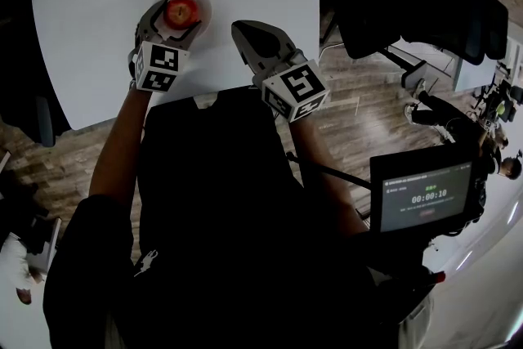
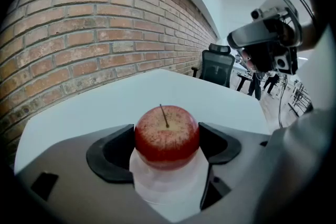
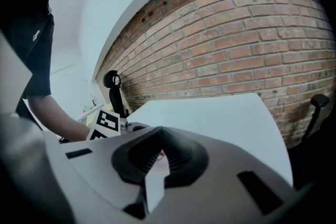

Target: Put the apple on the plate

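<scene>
One round red apple (image 2: 167,136) with a short dark stem, upright, rested on a small round translucent white plate (image 2: 168,189) set on a white rectangular table (image 1: 98,29). Left gripper (image 1: 175,20): grey, two-jawed, jaws spread wide, one to each side of the apple, dark pads against both flanks, closed on the fruit above the plate. Right gripper (image 3: 161,129): jaws drawn together, nothing between them, held over the table's near edge, just beside the plate and apart from the apple.
</scene>
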Demonstrator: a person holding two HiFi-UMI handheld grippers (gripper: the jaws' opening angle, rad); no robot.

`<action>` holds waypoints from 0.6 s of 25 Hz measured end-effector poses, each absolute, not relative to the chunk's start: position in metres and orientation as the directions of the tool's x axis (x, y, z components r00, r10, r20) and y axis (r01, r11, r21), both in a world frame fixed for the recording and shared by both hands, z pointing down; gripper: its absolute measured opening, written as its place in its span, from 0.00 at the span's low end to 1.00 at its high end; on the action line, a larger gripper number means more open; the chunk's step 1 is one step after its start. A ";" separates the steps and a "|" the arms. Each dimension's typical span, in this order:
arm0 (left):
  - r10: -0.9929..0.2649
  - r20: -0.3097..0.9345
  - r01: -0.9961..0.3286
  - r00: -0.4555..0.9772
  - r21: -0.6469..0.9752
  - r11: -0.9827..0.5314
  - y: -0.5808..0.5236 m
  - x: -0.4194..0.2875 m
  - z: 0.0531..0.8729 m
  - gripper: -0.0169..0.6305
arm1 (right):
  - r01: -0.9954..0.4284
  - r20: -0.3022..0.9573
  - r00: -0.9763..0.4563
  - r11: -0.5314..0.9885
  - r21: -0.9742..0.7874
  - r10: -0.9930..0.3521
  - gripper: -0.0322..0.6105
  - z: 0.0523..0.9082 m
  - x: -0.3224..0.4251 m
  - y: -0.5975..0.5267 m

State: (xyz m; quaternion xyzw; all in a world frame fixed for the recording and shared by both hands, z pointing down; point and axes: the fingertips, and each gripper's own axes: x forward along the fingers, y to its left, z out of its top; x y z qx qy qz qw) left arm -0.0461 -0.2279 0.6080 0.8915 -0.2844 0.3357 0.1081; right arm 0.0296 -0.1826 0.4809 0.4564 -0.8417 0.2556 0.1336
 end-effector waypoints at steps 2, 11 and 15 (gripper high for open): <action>-0.433 0.662 -0.578 0.612 0.001 -0.816 -0.227 -0.047 0.609 0.63 | -0.835 0.459 -0.550 0.454 -0.311 -0.697 0.05 0.481 0.029 -0.183; -0.424 0.667 -0.555 0.613 -0.019 -0.832 -0.224 -0.050 0.611 0.63 | -0.833 0.450 -0.553 0.461 -0.307 -0.701 0.05 0.478 0.027 -0.186; -0.423 0.676 -0.543 0.603 -0.040 -0.839 -0.224 -0.049 0.612 0.63 | -0.833 0.452 -0.553 0.462 -0.303 -0.700 0.05 0.478 0.028 -0.186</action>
